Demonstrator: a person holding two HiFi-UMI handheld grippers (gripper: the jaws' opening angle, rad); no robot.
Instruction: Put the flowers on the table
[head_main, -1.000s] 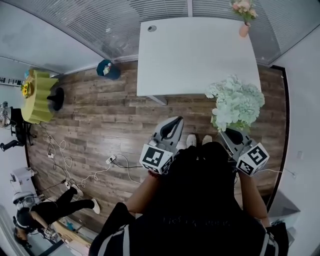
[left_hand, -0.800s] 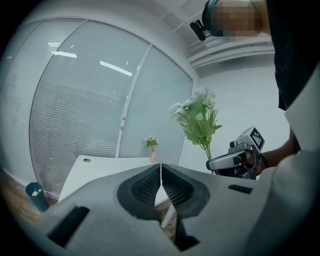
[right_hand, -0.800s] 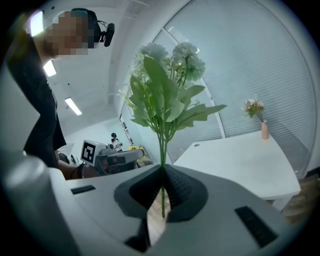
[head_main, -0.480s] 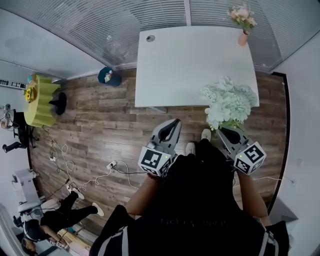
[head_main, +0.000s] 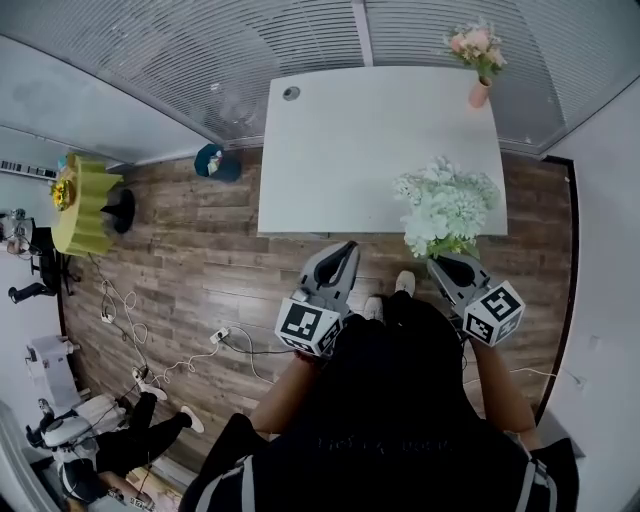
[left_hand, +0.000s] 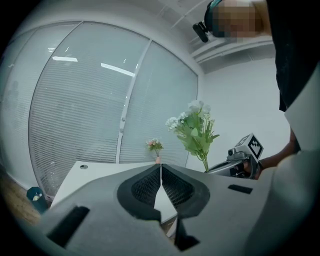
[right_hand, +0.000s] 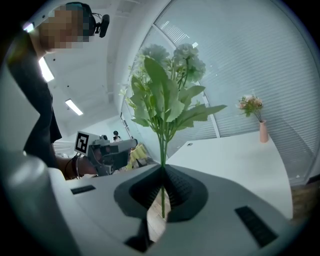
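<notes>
Jaws of the right gripper (right_hand: 162, 172) are clenched on the thin green stems of the flowers (right_hand: 167, 85), a bunch of pale white blossoms and broad leaves that stands upright above the gripper, the stem ends poking out a little below the pads. Seen from the head, the bunch sits over the near right edge of the white desk (head_main: 350, 140); it is carried in the air and is not resting on the top. The left gripper (left_hand: 161, 167) is closed, pad against pad, with nothing between, and it hovers just short of the desk's near edge, left of the flowers and apart from them. The desk top is almost wholly bare. A small pink vase (head_main: 480, 92) with pinkish blooms stands at the far right corner, well away from the held bunch, and a round cable hole (head_main: 291, 93) sits near the far left corner. Behind the desk runs a wall of slatted blinds (head_main: 250, 40), close against its far edge, and a white wall closes in on the right. The wooden floor (head_main: 180, 250) to the left is open. A teal object (head_main: 213, 162) lies by the blinds near the desk's left side, a yellow-green piece of furniture (head_main: 80, 200) stands further left, white cables (head_main: 150, 350) trail across the planks, and another person (head_main: 110, 440) is at the lower left, well away from both grippers.
</notes>
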